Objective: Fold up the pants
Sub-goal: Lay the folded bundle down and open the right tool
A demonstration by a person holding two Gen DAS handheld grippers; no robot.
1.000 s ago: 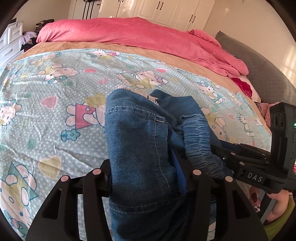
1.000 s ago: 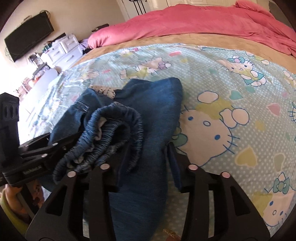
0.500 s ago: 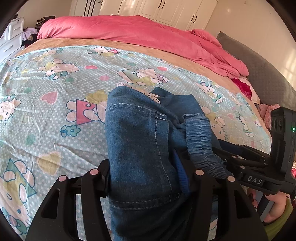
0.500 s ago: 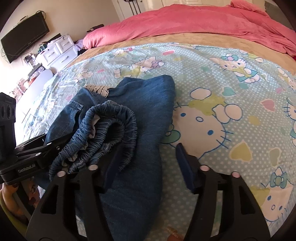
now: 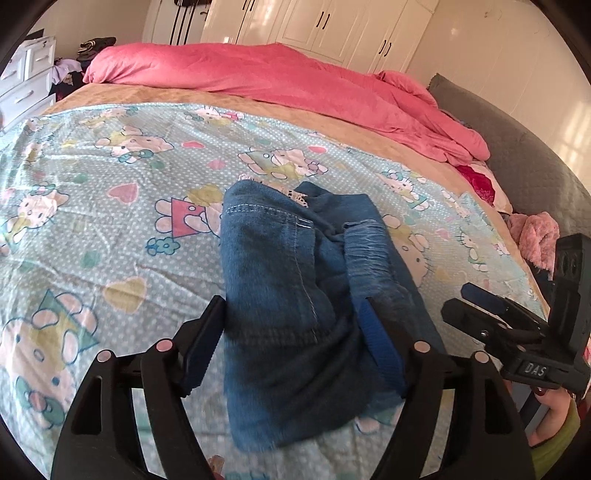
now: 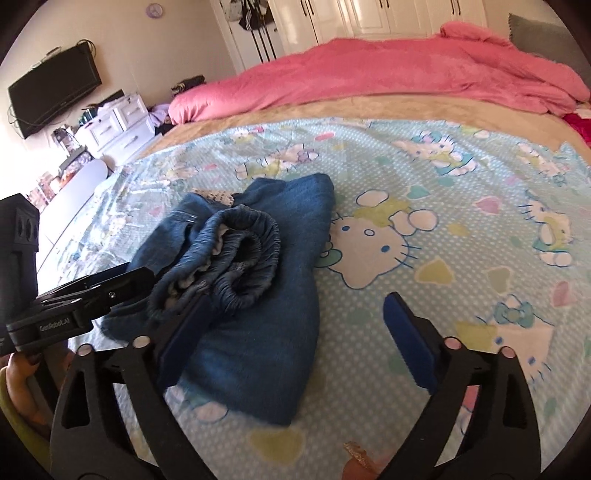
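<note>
Blue denim pants (image 5: 295, 280) lie folded in a compact bundle on the Hello Kitty bedsheet (image 5: 110, 206), the gathered elastic waistband (image 6: 236, 251) on top. My left gripper (image 5: 291, 332) is open, its jaws straddling the near end of the bundle without clamping it. My right gripper (image 6: 295, 332) is open wide; its left finger (image 6: 184, 332) rests beside the waistband, its right finger (image 6: 406, 339) over bare sheet. The pants also show in the right wrist view (image 6: 258, 314). Each gripper shows in the other's view: the right one (image 5: 517, 332), the left one (image 6: 74, 295).
A pink duvet (image 5: 277, 85) is heaped along the far side of the bed. A grey headboard (image 5: 517, 155) stands at the right. White drawers (image 6: 118, 125) and a wall TV (image 6: 55, 92) are beyond the bed's left edge. White wardrobes (image 5: 314, 29) line the far wall.
Both grippers have opened and let go of the pants, the right one first. Both have drawn back toward me; the bundle now lies on the sheet.
</note>
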